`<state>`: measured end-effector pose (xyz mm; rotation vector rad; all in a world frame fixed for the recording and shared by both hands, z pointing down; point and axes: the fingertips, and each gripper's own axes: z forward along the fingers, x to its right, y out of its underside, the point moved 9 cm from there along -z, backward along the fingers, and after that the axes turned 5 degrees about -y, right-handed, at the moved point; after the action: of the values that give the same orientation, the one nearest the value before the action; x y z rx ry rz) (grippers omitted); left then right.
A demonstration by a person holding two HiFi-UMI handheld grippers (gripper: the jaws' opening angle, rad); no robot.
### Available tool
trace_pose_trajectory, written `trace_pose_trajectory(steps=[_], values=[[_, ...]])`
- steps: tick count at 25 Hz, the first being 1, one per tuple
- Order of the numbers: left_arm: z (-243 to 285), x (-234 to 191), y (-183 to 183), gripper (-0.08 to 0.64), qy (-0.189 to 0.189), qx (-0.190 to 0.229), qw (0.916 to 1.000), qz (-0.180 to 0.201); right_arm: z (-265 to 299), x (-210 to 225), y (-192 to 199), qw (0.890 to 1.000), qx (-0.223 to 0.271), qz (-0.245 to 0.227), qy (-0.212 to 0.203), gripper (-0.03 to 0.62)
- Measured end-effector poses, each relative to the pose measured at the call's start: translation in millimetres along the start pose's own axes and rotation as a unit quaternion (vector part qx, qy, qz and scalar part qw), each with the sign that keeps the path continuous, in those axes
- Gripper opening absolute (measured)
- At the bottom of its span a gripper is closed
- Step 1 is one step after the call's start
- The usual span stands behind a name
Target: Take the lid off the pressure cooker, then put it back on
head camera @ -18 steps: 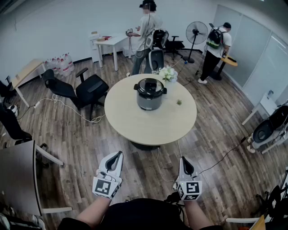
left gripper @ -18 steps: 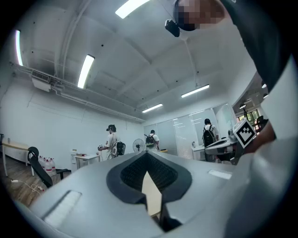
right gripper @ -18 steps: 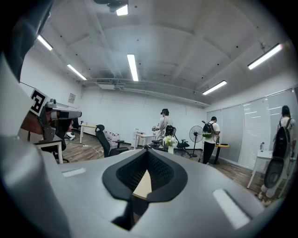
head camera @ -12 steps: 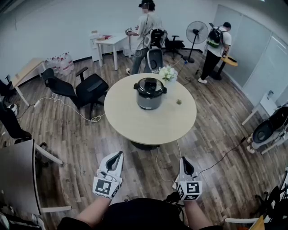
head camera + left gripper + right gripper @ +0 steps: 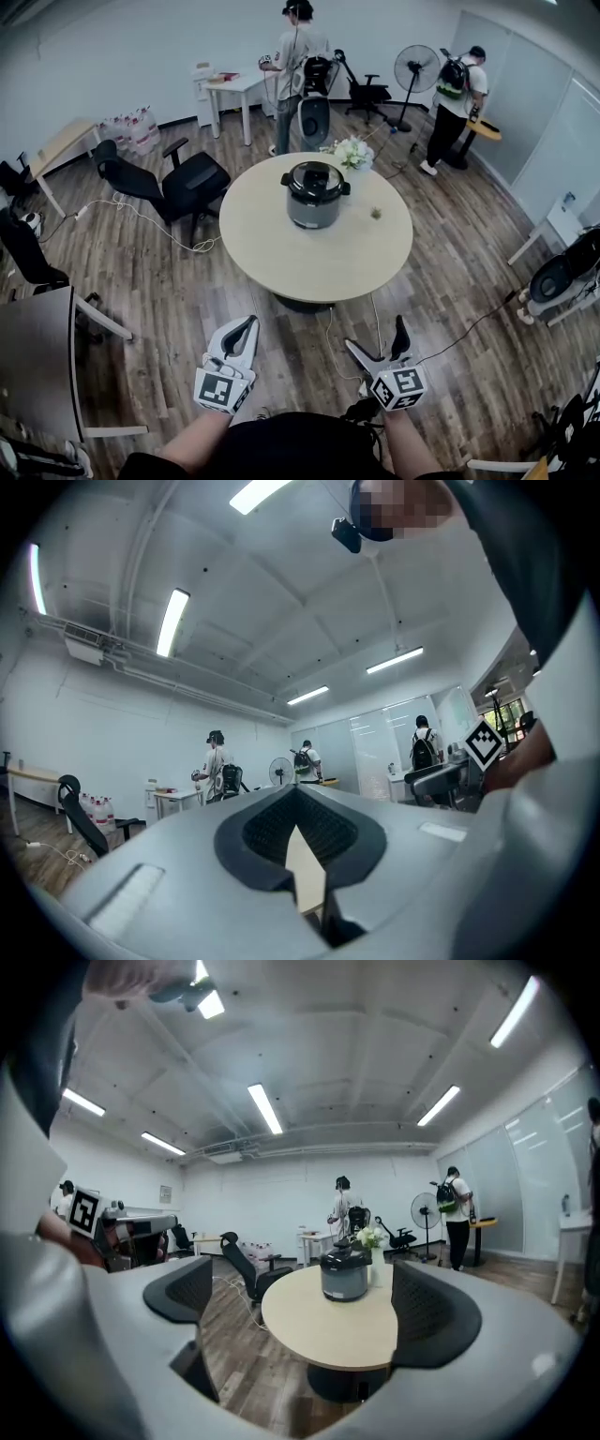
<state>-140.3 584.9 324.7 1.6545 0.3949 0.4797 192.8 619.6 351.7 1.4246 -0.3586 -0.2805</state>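
The left hand-held gripper, white with a black-and-white square-marker cube, is keeping its jaws pressed together on nothing, only a sliver of pale desktop showing through the seam in its own view. The right hand-held gripper, the same build, is holding its jaws spread wide and empty, and its view is framing the desk and cooker between them. Both are hovering low, near the person's body and well apart from the desk, with a stretch of brown wood-plank floor and a thin pale cable lying between. On the round beige desk the dark grey pressure cooker is standing upright, its black lid sitting in place on top. Just behind it white flowers are standing near the far rim, and a small greenish thing is lying to the cooker's right. A black office chair is standing at the desk's left side. Further back, a person is standing by a white table, and another with a backpack is standing near a pedestal fan.
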Motion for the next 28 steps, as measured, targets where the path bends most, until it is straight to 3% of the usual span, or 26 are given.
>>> trace_pose_trajectory(steps=[4, 5, 6, 7, 13, 19, 28], values=[[6.2, 4.3, 7.4, 0.001, 0.002, -0.009, 0.9999, -0.010, 4.6, 8.6, -5.6, 1.000, 0.002, -0.001, -0.008, 0.594], [12.3, 6.2, 11.9, 0.106, 0.011, -0.017, 0.9996, -0.021, 4.4, 11.1, -7.0, 1.000, 0.003, -0.002, -0.009, 0.594], [19.6, 8.1, 16.2, 0.514, 0.018, -0.023, 0.9991, -0.030, 3.9, 13.8, -8.3, 1.000, 0.002, -0.004, -0.010, 0.594], [25.5, 10.0, 19.1, 0.588, 0.023, -0.027, 0.9988, -0.034, 2.9, 16.5, -9.4, 1.000, 0.000, -0.006, -0.010, 0.594], [42.9, 28.3, 20.9, 0.589, 0.027, -0.034, 0.9988, -0.024, -3.8, 40.1, -14.2, 1.000, 0.016, -0.006, -0.026, 0.594], [62.0, 34.2, 30.5, 0.589, -0.003, -0.029, 0.9996, -0.001, 15.3, 66.8, -10.7, 0.999, 0.015, -0.009, -0.043, 0.594], [144.5, -10.5, 64.2, 0.589, 0.008, -0.028, 0.9994, -0.020, 89.9, 102.1, -19.7, 0.999, 0.023, -0.014, -0.028, 0.594]])
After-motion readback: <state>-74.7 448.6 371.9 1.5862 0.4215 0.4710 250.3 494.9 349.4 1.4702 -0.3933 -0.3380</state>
